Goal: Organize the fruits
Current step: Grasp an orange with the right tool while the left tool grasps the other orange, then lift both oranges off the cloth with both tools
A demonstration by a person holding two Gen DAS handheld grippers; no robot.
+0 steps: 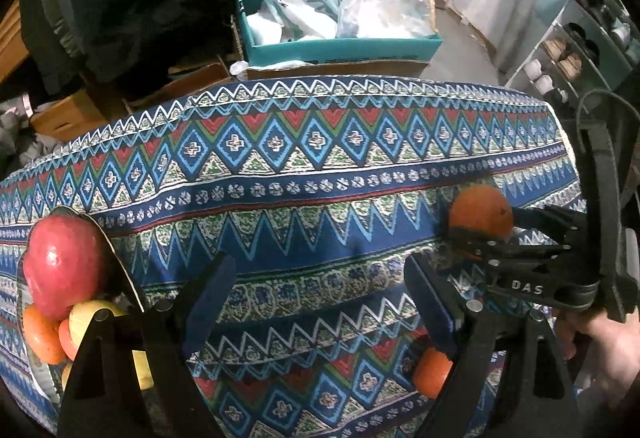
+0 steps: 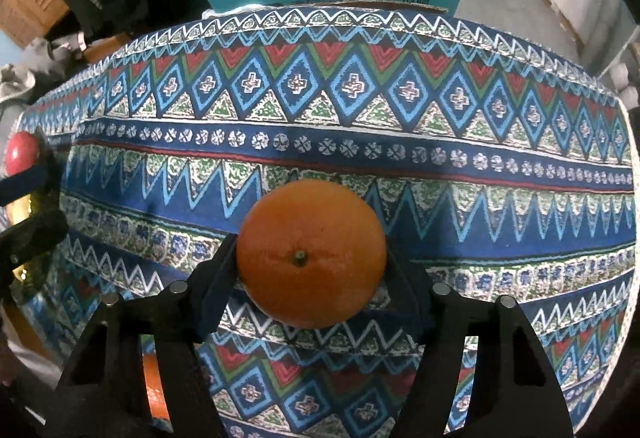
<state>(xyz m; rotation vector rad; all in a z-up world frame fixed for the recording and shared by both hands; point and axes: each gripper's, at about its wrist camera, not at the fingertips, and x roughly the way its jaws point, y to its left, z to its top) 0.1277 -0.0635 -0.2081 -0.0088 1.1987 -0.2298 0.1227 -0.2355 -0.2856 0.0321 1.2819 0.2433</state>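
Orange [image 2: 311,253] pinched in the right gripper [image 2: 312,270] jaws above the counter's patterned cloth [image 2: 360,110]; left gripper [image 1: 320,298] jaws spread, empty. Nine o'clock: bowl [image 1: 116,258] holding red apple [image 1: 64,270], oranges, yellow fruit.

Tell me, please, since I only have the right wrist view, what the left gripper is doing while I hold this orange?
Observer: The left gripper is open and empty, above the patterned blue cloth.
Operator: Thank you. Where is the fruit pile?
Observer: By its left finger: a red apple on top of a small orange fruit and yellow fruit, in a shiny dish.
Operator: Any loose fruit left?
Observer: Yes, another small orange fruit lies on the cloth, partly behind its right finger.
Operator: And my grip?
Observer: From the left wrist view, your right gripper is clamped on the round orange.
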